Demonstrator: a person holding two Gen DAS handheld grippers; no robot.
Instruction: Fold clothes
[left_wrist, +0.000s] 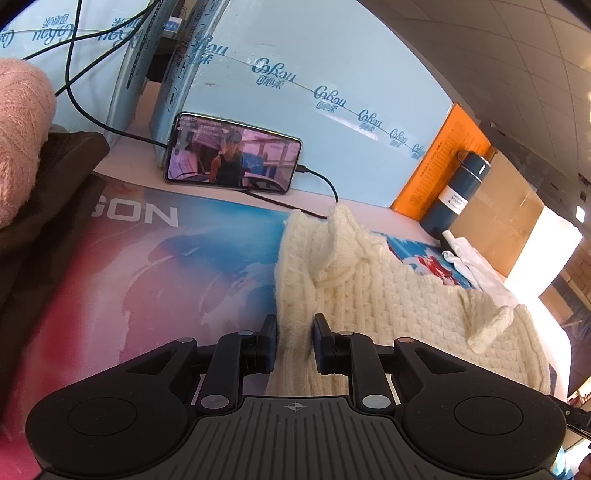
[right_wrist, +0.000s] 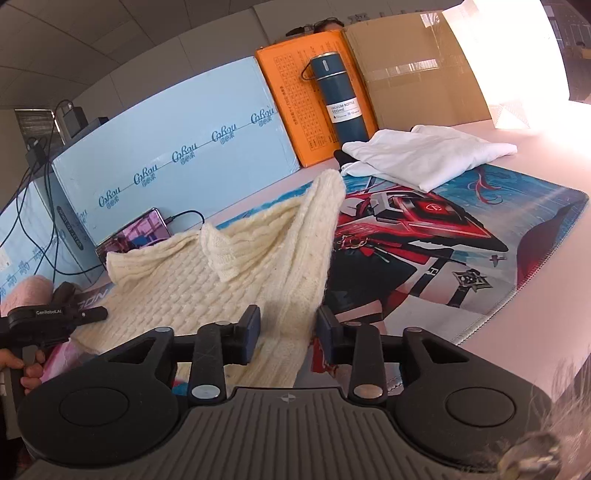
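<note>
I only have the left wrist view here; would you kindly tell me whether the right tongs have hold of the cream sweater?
Observer: Yes, the right tongs straddle an edge of the cream sweater; knit fills their gap.
Operator: Thank you. Is the white garment folded?
Observer: The white garment lies folded, partly on the printed mat, in front of the blue bottle.

Count's pretty short: one cream knit sweater (right_wrist: 229, 266), one folded white garment (right_wrist: 424, 155), one pink knit (left_wrist: 18, 147). Plus one phone (left_wrist: 232, 153), one blue bottle (right_wrist: 338, 99), two tools.
</note>
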